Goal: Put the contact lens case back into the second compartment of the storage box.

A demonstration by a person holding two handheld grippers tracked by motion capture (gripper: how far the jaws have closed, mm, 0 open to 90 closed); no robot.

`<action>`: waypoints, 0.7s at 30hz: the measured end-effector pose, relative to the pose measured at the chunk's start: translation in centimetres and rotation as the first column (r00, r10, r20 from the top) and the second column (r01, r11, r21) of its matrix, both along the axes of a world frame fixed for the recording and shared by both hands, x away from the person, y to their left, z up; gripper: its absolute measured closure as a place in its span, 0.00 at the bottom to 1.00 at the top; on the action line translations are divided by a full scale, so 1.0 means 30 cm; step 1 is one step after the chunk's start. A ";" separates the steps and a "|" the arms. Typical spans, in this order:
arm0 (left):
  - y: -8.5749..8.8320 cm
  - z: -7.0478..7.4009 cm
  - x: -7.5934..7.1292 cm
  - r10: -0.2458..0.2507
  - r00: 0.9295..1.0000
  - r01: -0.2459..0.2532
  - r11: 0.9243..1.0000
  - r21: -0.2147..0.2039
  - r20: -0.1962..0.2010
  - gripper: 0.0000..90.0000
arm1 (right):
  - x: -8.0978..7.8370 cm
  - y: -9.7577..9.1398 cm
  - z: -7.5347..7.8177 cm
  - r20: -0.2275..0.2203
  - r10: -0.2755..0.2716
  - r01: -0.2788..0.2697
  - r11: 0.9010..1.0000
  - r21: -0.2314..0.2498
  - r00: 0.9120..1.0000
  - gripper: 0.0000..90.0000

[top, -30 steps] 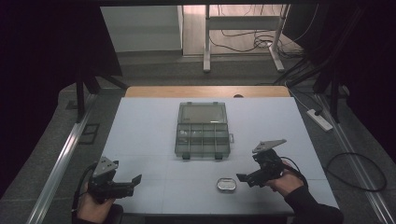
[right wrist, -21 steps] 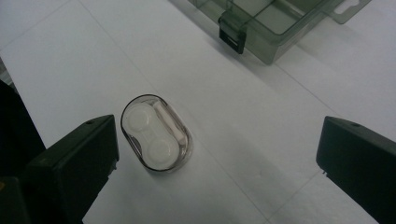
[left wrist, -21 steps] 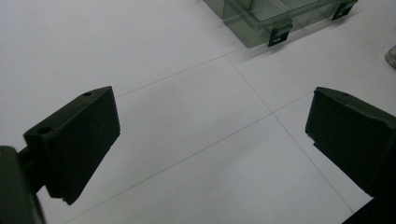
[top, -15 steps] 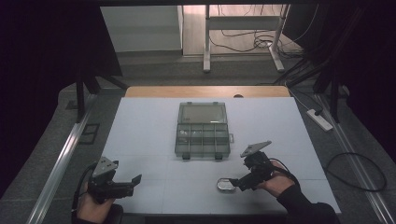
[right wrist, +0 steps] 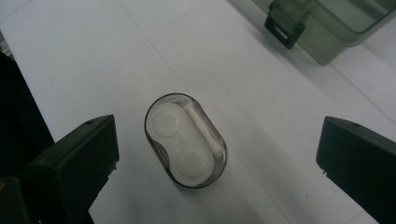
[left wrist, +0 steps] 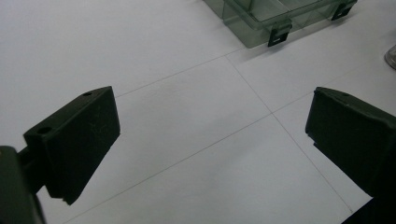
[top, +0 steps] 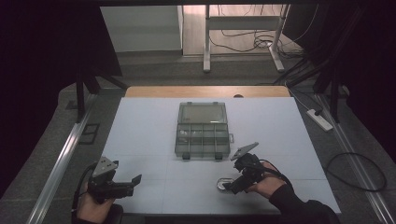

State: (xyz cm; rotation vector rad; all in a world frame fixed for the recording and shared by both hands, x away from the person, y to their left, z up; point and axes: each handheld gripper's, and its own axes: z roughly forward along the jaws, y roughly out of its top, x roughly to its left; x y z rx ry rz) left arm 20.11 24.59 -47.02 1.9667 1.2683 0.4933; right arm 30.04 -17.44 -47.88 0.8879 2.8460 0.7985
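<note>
While the right gripper (right wrist: 217,154) hangs just above the small oval case (right wrist: 186,139), its jaws stand wide apart, one to each side of the case and touching neither wall; this spacing suggests an approach set up for a sideways grasp rather than a grip already made. The oval case is clear-walled, holds a white two-cup insert, and lies flat on the white surface (top: 140,135), near the front edge of the compartment box (top: 202,129) and toward the person's side of it. In the high view the right gripper (top: 232,186) tilts forward and down over the oval case (top: 224,183), with the right hand (top: 267,179) behind it and the forearm entering from the near edge of the surface. The compartment box sits closed with its latches facing the person, well clear of the case, so the jaws likely have free room to close. The left gripper (top: 132,183) rests low, well apart from the compartment box on its left and nearer the person, held level by the left hand (top: 95,205). Its jaws are also spread, with bare surface between them in the left gripper view (left wrist: 212,140), and a corner of the compartment box (left wrist: 275,18) lies ahead; it appears to be parked in readiness.
</note>
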 end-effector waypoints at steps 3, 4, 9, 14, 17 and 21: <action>0.000 0.000 0.000 0.000 1.000 0.000 1.000 0.000 -0.001 0.03 | 0.000 0.010 -0.006 -0.006 0.009 -0.009 1.000 -0.012 1.000 0.00; 0.000 0.000 0.000 -0.001 1.000 0.001 1.000 -0.001 0.000 0.03 | 0.000 0.020 -0.013 -0.009 0.014 -0.014 1.000 -0.022 1.000 0.00; -0.001 0.000 0.000 -0.001 1.000 0.001 1.000 0.000 -0.001 0.03 | 0.003 0.038 -0.028 -0.019 0.025 -0.026 0.999 -0.047 0.999 0.00; -0.001 0.000 0.000 -0.001 1.000 0.001 1.000 0.000 -0.001 0.03 | 0.005 0.049 -0.045 -0.018 0.036 -0.037 0.997 -0.068 0.999 0.00; -0.001 0.000 0.000 -0.002 1.000 0.002 1.000 0.001 -0.001 0.03 | 0.002 0.060 -0.066 -0.022 0.045 -0.047 0.994 -0.094 0.999 0.00; -0.001 0.000 0.000 -0.002 1.000 0.002 1.000 0.002 -0.001 0.03 | 0.002 0.066 -0.082 -0.026 0.055 -0.058 0.992 -0.116 0.998 0.00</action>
